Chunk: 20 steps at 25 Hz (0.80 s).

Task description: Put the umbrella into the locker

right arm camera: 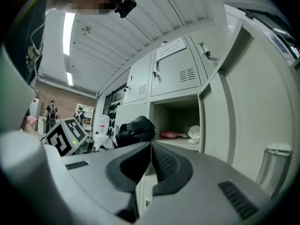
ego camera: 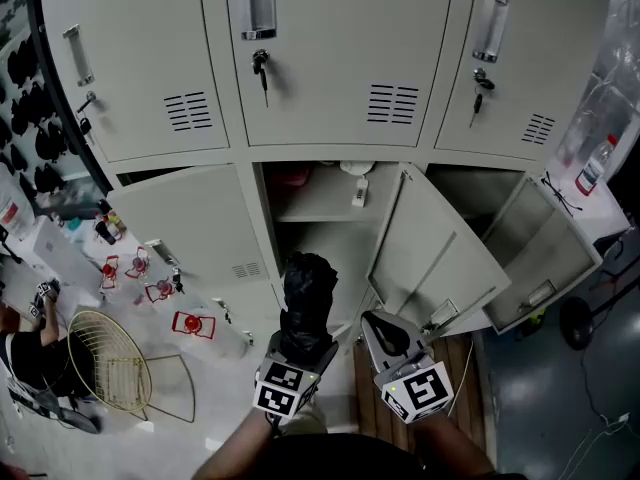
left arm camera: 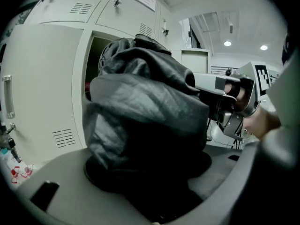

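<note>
The folded black umbrella [ego camera: 306,290] stands bunched and upright in the left gripper [ego camera: 302,340], whose jaws are spread partway and pinch its lower end. It is in front of the open middle locker compartment [ego camera: 322,230] and outside it. Just beside it on the right, the right gripper [ego camera: 384,330] is empty, with its jaws pressed together.

The pale grey locker bank [ego camera: 340,133] fills the wall. Its upper row has three closed doors, each with a handle and a key in the lock. Below them three doors hang open. In the middle compartment a shelf [right arm camera: 180,143] carries one red item [right arm camera: 169,135] and one white item [right arm camera: 193,132].

Below the grippers there are wooden slats [ego camera: 470,373], and to their right grey floor [ego camera: 565,418]. One gold wire chair [ego camera: 108,373] stands at the left. One bottle with a red label [ego camera: 594,166] stands at the far right. The right gripper view shows a white ceiling with strip lights [right arm camera: 69,29], a brick wall and two people standing far off [right arm camera: 51,112].
</note>
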Each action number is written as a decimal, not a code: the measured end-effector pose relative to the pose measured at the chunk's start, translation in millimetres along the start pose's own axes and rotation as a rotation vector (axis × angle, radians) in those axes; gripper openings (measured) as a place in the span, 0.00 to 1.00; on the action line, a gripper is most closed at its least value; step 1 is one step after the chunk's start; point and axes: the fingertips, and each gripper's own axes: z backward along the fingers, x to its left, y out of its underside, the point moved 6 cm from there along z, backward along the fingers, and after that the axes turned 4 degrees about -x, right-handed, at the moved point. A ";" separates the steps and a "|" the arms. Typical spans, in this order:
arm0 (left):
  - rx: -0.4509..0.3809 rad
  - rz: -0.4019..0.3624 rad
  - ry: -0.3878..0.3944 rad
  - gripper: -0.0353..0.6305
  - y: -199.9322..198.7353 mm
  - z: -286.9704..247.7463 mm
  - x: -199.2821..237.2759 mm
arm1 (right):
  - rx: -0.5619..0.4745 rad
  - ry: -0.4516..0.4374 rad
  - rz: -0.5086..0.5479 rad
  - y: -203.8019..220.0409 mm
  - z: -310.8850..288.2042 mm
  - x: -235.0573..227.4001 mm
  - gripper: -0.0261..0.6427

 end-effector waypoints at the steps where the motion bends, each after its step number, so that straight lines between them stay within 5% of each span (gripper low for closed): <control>1: 0.004 0.002 0.002 0.51 0.5 -3.4 3.4 | 0.000 0.001 0.000 0.4 -4.0 -1.9 0.08; 20: 0.090 0.025 0.070 0.51 14.9 -57.3 46.3 | 0.036 0.033 -0.033 18.6 -61.3 -28.1 0.08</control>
